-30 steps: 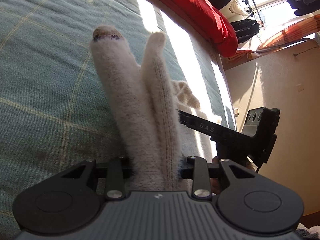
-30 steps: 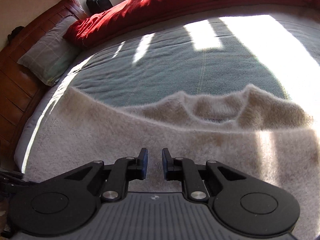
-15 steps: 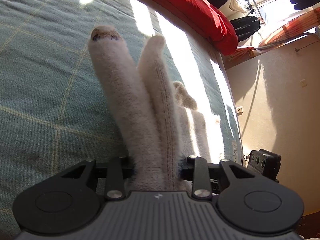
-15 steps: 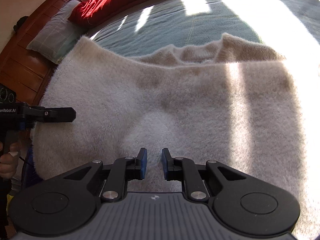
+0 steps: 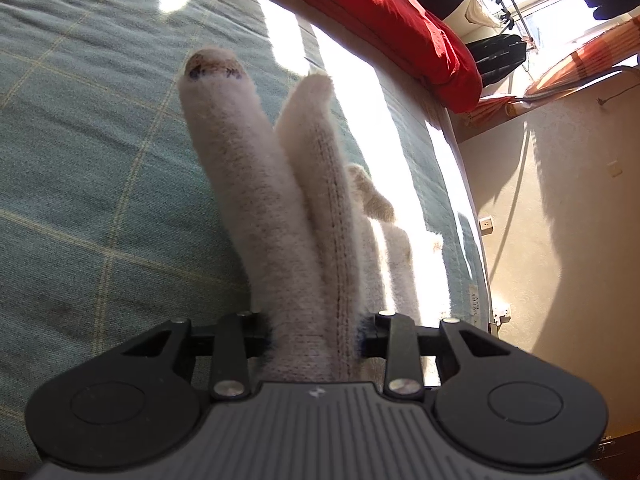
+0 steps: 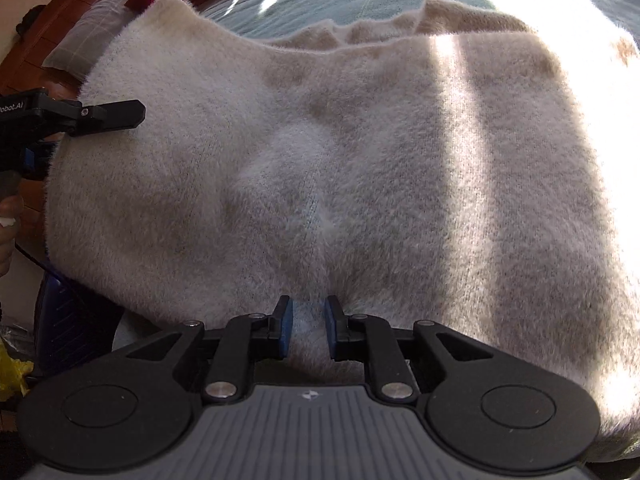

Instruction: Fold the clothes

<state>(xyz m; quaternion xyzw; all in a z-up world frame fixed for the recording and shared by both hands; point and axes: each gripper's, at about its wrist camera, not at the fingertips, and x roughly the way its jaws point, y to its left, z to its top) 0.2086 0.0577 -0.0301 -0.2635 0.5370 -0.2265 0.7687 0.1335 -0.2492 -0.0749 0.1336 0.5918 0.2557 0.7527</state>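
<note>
Both grippers' fingers pinched the fluffy cream sweater (image 6: pixel 340 168), which stretched sideways between left gripper (image 5: pixel 314 334) and right gripper (image 6: pixel 307 326) above the bed (image 5: pixel 100 140).

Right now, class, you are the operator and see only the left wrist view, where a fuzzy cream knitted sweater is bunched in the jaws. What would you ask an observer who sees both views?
Operator: Is the right gripper holding anything?
Observer: Yes. The right gripper is shut on an edge of the fuzzy cream knitted sweater.
Operator: How does the cloth look from there?
Observer: It spreads as one broad panel, with the neck opening at the far edge.
Operator: Where am I on that panel?
Observer: The left gripper meets the panel's side edge, on the side of the grey pillow.
</note>
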